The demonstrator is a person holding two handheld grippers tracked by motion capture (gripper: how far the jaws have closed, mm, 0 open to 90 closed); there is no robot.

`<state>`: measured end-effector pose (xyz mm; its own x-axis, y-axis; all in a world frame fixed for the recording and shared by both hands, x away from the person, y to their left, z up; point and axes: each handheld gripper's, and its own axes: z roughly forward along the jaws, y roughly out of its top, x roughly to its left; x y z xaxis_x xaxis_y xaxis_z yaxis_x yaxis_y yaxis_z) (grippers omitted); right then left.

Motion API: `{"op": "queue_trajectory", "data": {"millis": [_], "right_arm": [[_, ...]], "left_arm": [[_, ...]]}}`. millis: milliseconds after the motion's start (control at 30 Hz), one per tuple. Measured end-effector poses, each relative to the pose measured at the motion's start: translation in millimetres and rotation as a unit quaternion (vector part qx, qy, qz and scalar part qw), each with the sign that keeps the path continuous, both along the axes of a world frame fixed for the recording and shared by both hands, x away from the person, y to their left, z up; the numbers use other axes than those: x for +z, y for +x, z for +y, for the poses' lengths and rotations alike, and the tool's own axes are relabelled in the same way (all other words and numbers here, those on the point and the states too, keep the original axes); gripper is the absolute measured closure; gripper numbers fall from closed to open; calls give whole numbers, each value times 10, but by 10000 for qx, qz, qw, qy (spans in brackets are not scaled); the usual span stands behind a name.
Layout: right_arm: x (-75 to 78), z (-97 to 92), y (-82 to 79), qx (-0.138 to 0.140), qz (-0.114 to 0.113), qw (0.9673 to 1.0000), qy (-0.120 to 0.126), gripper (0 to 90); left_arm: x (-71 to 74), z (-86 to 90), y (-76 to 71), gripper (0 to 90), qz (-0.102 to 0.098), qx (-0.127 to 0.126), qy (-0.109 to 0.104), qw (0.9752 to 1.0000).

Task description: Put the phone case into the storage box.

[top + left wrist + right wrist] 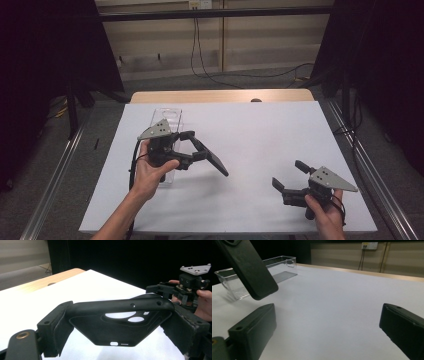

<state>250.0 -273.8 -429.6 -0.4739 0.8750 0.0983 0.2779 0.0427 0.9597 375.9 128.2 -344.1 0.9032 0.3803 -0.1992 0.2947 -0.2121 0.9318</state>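
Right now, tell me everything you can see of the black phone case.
The matte black phone case, soft rubbery plastic by its look, is shut between the left gripper's padded fingers, clamped across its width and held above the white table sheet, apart from it. Its hollow inner side faces the left gripper's camera, showing a camera cutout, small side holes and a charging-port slot. In the high view it slopes down to the right, free end lowest.

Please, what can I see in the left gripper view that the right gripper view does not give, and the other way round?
Left gripper view: the inside of the black phone case, with its camera and port cutouts, clamped between the left gripper jaws, and the right gripper in a hand.

Right gripper view: the clear plastic box and the right gripper's open jaws.

Both: the phone case and the white table.
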Motion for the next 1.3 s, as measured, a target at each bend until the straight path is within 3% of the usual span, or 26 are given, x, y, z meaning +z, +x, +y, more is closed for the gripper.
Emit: {"op": "queue_trajectory", "data": {"millis": [100, 267, 400, 567, 900, 1300], "right_arm": [[-5, -38, -20, -197, -97, 9997, -99, 0], [-31, -97, -57, -269, -205, 9990, -299, 0], [-43, -119, -66, -277, -55, 9993, -238, 0], [-46, -145, -85, -300, -136, 9991, -259, 0], [-80, -177, -78, -441, 1, 9989, -142, 0], [-112, -185, -78, -638, 14, 9977, -222, 0]], "left_arm": [[13, 9, 2, 143, 10, 75, 23, 10000], [30, 7, -3, 143, 40, 189, -14, 9998], [82, 34, 2, 143, 0, 246, -25, 9997], [152, 113, 28, 143, -22, 408, -11, 9992], [284, 192, 93, 143, -67, 649, 47, 9979], [436, 321, 178, 143, -140, 948, 51, 9954]]}}
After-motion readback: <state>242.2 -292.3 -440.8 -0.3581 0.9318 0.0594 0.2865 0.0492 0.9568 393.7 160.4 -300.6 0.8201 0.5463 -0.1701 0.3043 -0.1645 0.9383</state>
